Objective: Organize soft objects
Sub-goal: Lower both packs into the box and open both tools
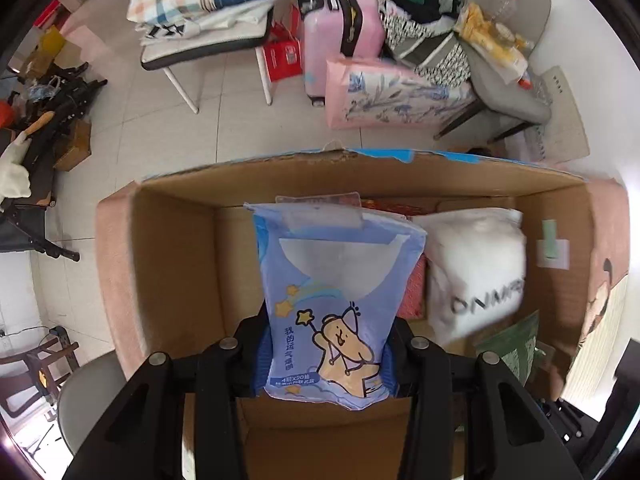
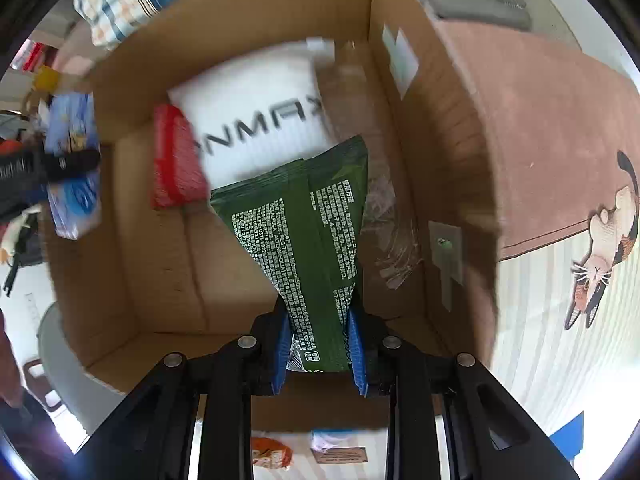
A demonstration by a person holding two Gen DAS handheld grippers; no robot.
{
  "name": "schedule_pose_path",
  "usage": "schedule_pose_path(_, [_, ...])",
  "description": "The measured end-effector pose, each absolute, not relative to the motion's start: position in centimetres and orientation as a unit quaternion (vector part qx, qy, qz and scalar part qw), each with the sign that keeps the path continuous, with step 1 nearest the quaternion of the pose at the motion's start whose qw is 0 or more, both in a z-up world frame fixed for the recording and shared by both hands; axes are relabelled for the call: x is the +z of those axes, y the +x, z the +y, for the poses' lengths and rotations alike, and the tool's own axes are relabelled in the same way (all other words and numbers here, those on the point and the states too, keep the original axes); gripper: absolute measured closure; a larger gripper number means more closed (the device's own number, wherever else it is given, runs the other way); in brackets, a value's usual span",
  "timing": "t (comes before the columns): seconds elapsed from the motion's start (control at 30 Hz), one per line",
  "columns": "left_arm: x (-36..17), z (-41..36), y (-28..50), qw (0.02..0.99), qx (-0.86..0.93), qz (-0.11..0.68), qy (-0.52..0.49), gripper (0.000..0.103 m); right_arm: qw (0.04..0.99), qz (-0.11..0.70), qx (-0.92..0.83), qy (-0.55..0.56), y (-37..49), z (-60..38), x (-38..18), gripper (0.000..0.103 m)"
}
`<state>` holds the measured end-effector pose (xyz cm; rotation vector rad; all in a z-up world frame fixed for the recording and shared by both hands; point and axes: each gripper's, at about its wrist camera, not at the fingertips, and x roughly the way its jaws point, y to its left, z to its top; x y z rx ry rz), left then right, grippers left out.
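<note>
My left gripper (image 1: 326, 360) is shut on a blue tissue pack (image 1: 332, 300) with a cartoon animal, held over the open cardboard box (image 1: 180, 240). My right gripper (image 2: 320, 344) is shut on a dark green pack (image 2: 308, 224) with white print, held inside the same box (image 2: 140, 240). A white soft pack with black letters (image 1: 476, 276) lies in the box; it also shows in the right wrist view (image 2: 260, 104). A red pack (image 2: 176, 160) lies beside it. The left gripper with the blue pack (image 2: 72, 168) shows at the left of the right wrist view.
The box stands on a pink mat with a cat print (image 2: 560, 140). Behind it are a pink suitcase (image 1: 340, 28), a floral pink bag (image 1: 392, 96), a grey chair (image 1: 508, 72) with clutter and a chair with folded bedding (image 1: 200, 4). Small packs (image 2: 272, 452) lie near me.
</note>
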<state>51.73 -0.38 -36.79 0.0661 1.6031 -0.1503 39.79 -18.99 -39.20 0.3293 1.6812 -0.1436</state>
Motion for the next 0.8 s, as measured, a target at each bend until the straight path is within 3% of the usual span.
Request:
schedule_pose_path(0.37, [-41.7,-1.9,54.0,0.646,-0.070,0.756,0.081,0.058,0.617,0.775,-0.066,0.119,40.7,-17.8,-43.5,0.074])
schedule_pose_path(0.43, [-41.4,-1.7,54.2,0.647,-0.068,0.756,0.070,0.056,0.611,0.780,-0.058,0.122,40.9,-17.6,-43.6,0.061])
schedule_pose_path(0.5, [-40.8,-1.4,54.4,0.649,-0.066,0.756,0.058,0.054,0.616,0.776,-0.045,0.131,41.2,-17.2,-42.9,0.027])
schedule_pose_path(0.57, [-40.0,-1.3,54.5,0.653,-0.069,0.753,0.050,0.035,0.632,0.765,-0.042,0.118,41.5,-16.6,-41.7,0.022])
schedule_pose_path(0.6, [-39.6,-1.4,54.6,0.656,-0.069,0.750,0.052,0.018,0.637,0.761,-0.041,0.116,41.6,-16.4,-41.2,0.022])
schedule_pose_path(0.63, [-39.1,-1.3,54.6,0.660,-0.070,0.746,0.053,0.011,0.640,0.759,-0.038,0.114,41.7,-16.1,-40.7,0.022])
schedule_pose_path(0.8, [-37.1,-1.1,54.4,0.667,-0.069,0.740,0.059,0.010,0.653,0.750,-0.032,0.100,42.1,-14.9,-38.3,0.010])
